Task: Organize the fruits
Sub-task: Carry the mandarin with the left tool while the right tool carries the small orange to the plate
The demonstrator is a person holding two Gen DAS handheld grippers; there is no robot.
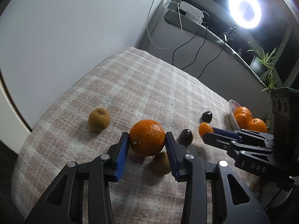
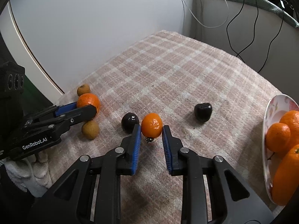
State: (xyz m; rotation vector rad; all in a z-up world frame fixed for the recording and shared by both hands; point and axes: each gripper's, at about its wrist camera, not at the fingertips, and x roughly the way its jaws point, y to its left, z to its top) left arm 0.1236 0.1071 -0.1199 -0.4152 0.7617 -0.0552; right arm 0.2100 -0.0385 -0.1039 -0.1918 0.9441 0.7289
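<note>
Broadly, a pink-and-white checked blanket (image 2: 179,71) covers the worktop and carries all the fruit. At its right edge sits a flowered plate (image 2: 269,115) (only partly in view) holding several oranges (image 2: 278,137). The left claw (image 1: 147,140) pinches a large orange (image 1: 147,137) between its blue pads, held over a brown fruit (image 1: 162,163) lying on the blanket; a second brown fruit (image 1: 99,119) lies well apart to the left. The right claw (image 2: 151,130) pinches a small mandarin (image 2: 151,124), stem end down. Just beside that mandarin rests a dark plum (image 2: 129,122), and another dark plum (image 2: 203,112) lies between it and the plate.
</note>
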